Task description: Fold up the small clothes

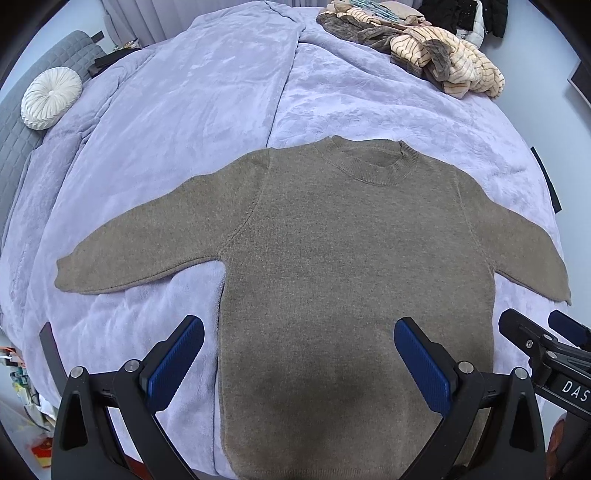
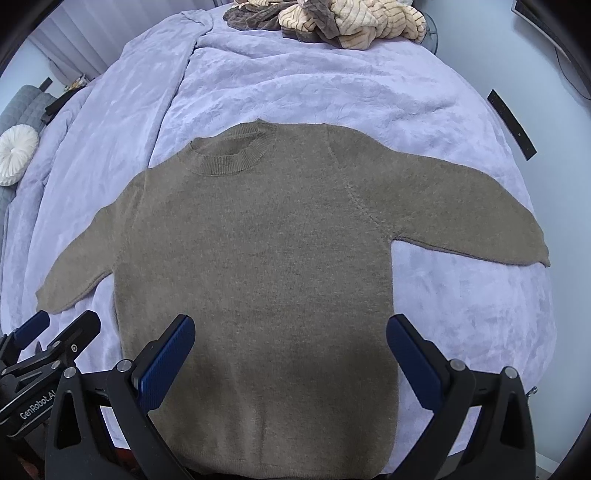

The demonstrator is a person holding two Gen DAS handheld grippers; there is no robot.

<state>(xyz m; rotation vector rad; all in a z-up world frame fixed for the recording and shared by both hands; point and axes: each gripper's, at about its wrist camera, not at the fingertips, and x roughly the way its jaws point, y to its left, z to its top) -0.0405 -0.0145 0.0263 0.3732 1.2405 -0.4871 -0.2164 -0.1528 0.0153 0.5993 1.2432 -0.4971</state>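
Lying apparently beneath both claws point(image 1: 299, 347) point(image 2: 291, 345): sweater point(image 1: 332, 240)

A plain olive-brown sweater point(image 1: 332, 240) lies on a lavender blanket point(image 1: 207, 110), with cream, brown-striped clothes point(image 1: 454, 62), a white pillow point(image 1: 50, 98) and blue-padded black fingers point(image 1: 421, 363).

- This is a bedroom in a home: a wide bed point(image 1: 184, 110) fills both views, covered edge to edge by a plush lavender blanket point(image 2: 332, 81).
- A grey quilted headboard or padded seat point(image 1: 22, 122) stands along the bed's left edge, with a round white pleated cushion point(image 1: 51, 99) leaning against it.
- A heap of unfolded clothes point(image 1: 436, 51), striped cream and brown-grey knits, lies at the far right corner of the bed.
- A brown knitted sweater point(image 1: 332, 258) lies spread flat near the bed's near edge.
- Pale curtains point(image 1: 122, 18) hang beyond the far left corner.
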